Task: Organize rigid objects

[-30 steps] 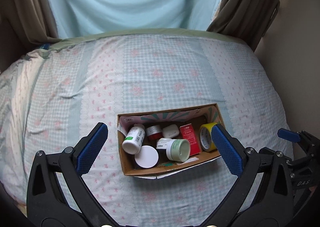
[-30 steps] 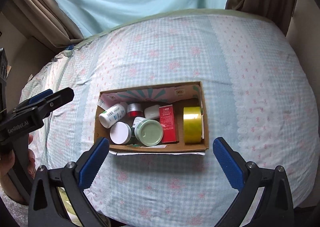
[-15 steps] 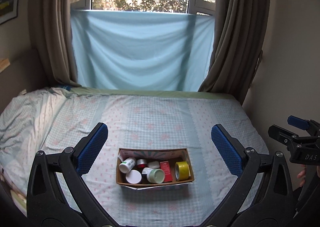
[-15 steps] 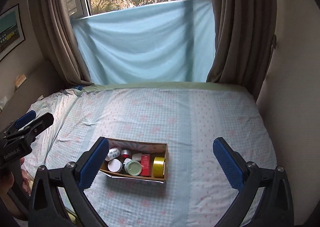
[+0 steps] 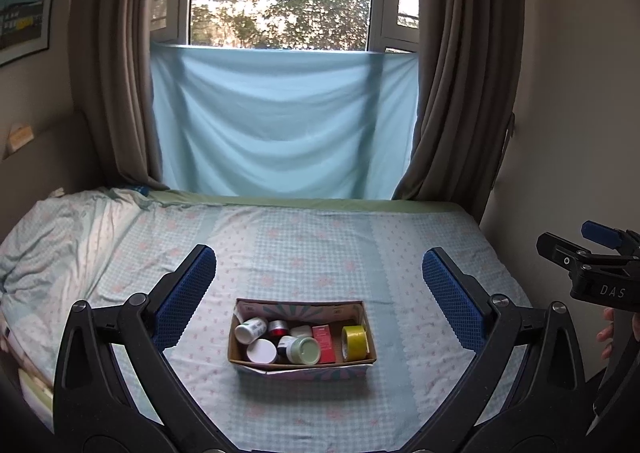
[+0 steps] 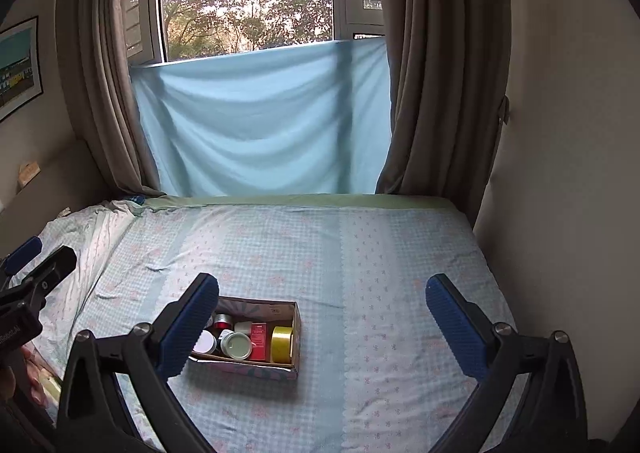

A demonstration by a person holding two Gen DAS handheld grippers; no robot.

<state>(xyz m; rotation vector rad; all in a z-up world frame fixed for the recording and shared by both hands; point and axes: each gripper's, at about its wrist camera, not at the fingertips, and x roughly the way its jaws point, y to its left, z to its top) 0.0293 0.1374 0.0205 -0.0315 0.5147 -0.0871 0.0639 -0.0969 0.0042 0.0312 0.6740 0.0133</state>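
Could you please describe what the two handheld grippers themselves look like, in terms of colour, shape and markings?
Both are alike: the left gripper and right gripper have black plastic frames branching into two angled fingers with silver screws, each tipped by a blue, finely textured pad. White lettering, "DAS", marks the right gripper's side in the left wrist view. No cables or sleeves are visible.
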